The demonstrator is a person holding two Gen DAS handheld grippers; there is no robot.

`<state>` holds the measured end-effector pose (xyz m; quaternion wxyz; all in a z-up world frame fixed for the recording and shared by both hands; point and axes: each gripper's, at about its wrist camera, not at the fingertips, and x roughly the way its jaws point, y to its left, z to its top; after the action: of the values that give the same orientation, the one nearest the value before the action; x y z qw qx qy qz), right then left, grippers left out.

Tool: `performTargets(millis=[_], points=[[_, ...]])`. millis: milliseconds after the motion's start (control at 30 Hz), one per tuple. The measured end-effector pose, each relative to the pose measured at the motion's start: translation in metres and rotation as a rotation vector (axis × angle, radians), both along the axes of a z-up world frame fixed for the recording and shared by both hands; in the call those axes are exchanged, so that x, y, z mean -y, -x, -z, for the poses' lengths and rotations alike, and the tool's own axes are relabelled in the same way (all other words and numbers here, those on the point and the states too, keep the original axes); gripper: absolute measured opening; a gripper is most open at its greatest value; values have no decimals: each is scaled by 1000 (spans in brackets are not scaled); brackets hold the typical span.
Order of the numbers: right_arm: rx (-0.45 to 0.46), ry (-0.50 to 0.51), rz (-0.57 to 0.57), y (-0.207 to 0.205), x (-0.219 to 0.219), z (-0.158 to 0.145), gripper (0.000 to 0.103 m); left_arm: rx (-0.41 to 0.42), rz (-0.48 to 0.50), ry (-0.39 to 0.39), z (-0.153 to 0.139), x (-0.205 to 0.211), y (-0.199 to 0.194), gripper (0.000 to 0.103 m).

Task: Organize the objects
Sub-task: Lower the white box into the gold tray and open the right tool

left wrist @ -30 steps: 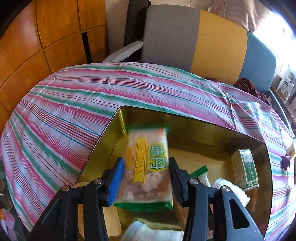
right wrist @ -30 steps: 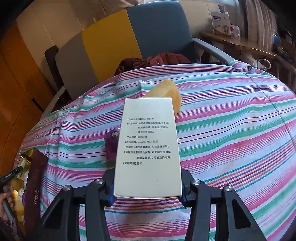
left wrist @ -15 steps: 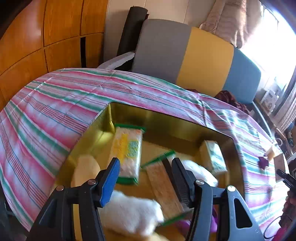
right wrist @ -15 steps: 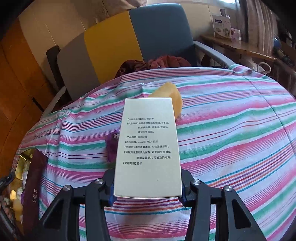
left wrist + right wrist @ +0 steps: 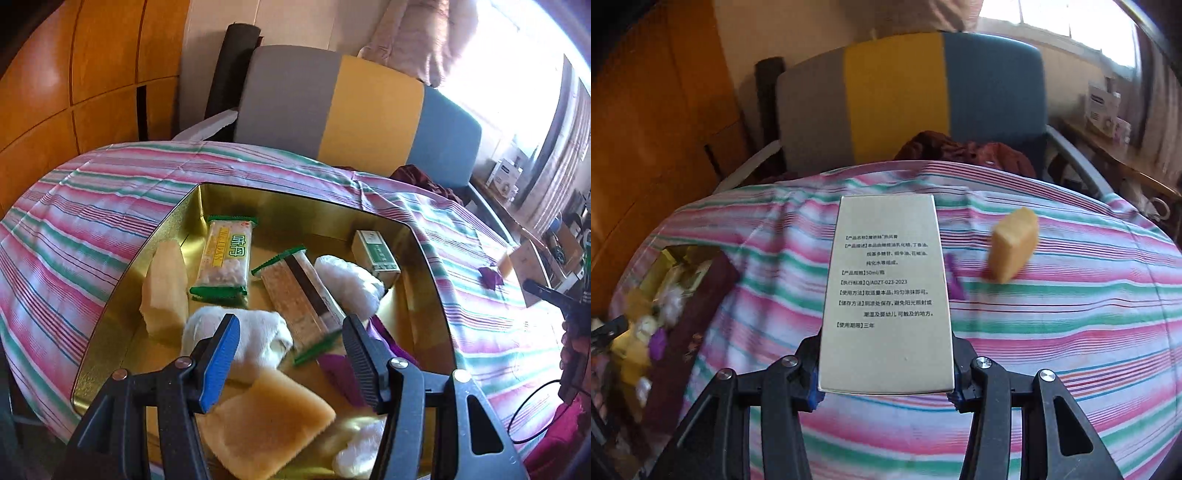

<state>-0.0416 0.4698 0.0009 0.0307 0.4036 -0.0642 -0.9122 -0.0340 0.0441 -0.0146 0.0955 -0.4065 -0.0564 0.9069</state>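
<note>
Over the gold tin (image 5: 110,317) on the left side of the striped worktop (image 5: 74,229), your left gripper (image 5: 290,354) hangs with its fingers spread wide and nothing between them; below lie the green-edged snack packet (image 5: 225,258), a second packet (image 5: 299,295), a small green box (image 5: 375,256), white rolled cloths (image 5: 255,338) and tan sponge blocks (image 5: 267,424). Your right gripper (image 5: 886,384) has its fingers pressed against the sides of the pale printed carton (image 5: 886,291), holding it above the cloth, well apart from the tin. To place it well, I judge you should carry it level toward the tin, aim for the bare gold floor near the green box, and let go only once it is low, since the tin is crowded and a drop could tip things. Clear your left gripper away first so the two do not meet. On the cloth beyond the carton sit a yellow sponge block (image 5: 1014,249) and a small purple item (image 5: 955,280), both outside the tin. Only the left view shows the tin's free spaces; the right view shows just its crowded edge with a dark red lid (image 5: 690,325) beside it, but alone shows the carton's grip clearly.
</note>
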Motion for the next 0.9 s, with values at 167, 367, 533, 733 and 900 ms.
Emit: performTargets(millis=[167,367,533,733,900], points=[[7,19,-102,-7,67,-10,50,-19,25,13,0,-3,-12,59],[42,57,-172,-14,144,-7,50,-31,73,19,3,-7,-27,59],[68,37,-243,-14,198,-9,50,-54,75,8,1,1,-35,59],[115,-118,-242,-8,243,-2,50,-68,49,-23,-1,18,-39,59],[161,-197,-205,3,259,7,50,-64,37,-60,-2,32,-37,59]])
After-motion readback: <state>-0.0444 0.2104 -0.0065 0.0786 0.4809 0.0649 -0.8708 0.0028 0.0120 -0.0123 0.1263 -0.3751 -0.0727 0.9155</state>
